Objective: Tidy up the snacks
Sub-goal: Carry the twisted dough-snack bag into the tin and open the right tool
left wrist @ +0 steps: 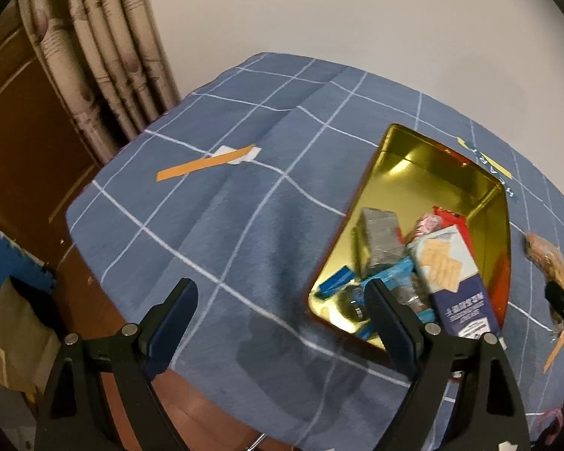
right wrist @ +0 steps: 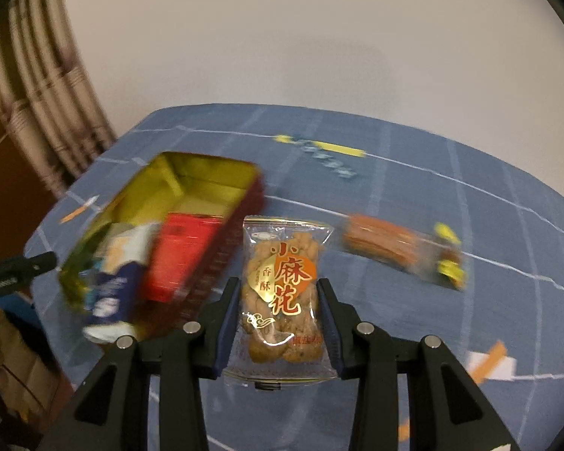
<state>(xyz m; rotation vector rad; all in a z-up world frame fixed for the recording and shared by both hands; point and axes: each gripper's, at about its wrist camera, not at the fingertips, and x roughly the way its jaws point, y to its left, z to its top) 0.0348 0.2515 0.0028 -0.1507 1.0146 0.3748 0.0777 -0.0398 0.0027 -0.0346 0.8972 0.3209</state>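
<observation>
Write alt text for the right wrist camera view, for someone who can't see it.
The right claw grips a clear packet of fried dough twists above a blue checked tablecloth. To its left sits an open gold-lined tin holding snack boxes; to the right, blurred, lies another orange snack packet.

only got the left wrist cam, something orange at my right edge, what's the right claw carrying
Observer: The right claw is shut on a clear packet of fried twists with red lettering.
Operator: any snacks left out on the cloth
Observer: One orange wrapped pack lies on the cloth, right of the tin; it is blurred.
Operator: what's the red thing in the tin
Observer: A large red box, lying along the tin's wall nearest the held packet.
</observation>
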